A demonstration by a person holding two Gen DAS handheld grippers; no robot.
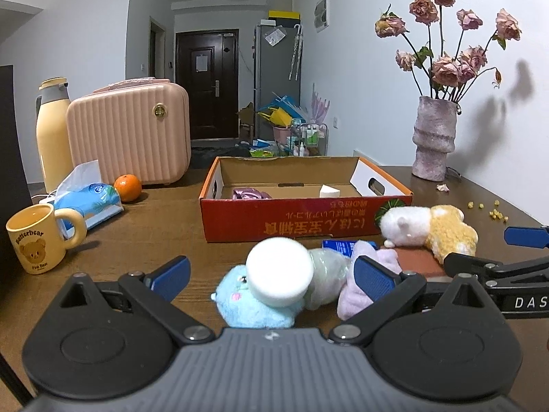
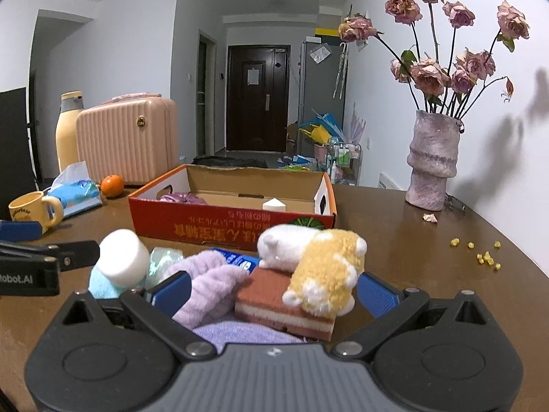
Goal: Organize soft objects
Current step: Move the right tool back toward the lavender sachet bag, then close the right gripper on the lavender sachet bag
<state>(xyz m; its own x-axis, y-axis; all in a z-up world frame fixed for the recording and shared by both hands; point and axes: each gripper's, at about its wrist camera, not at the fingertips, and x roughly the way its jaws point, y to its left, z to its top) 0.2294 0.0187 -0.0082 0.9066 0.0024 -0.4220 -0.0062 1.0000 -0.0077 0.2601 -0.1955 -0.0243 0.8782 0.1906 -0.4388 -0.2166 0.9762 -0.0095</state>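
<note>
a pile of soft things on the brown wooden desk (image 1: 144, 226), just in front of the red cardboard box (image 1: 302, 219) with orange print. already inside the box: a crumpled purple cloth (image 1: 248, 193) and a small white foam wedge (image 1: 329, 191).

left gripper (image 1: 271, 274) with fingers spread wide, on both sides of the white round foam cylinder (image 1: 279, 276), holding nothing. cylinder resting on the light blue plush toy (image 1: 254, 304), touching a pale green wrapped bundle (image 1: 327, 274). probably very light and springy; best taken across the round side wall, gently, since likely to roll off or pop out under hard squeeze.

right gripper (image 2: 274, 292) also with fingers spread, nothing pinched. between them: fluffy lilac cloth (image 2: 212, 285), a brown-pink-white layered sponge (image 2: 284, 312), and on top of it the yellow and white plush corgi (image 2: 326, 271), leaning over the sponge edge. plush judged light, compressible, not fragile; a grip around the thick body safer than on a leg. sponge stiffer, flat sides good for grasp, but the plush likely to tumble if the sponge is taken first.

a blue printed packet (image 2: 238, 260) lying behind the lilac cloth, partly hidden.
</note>
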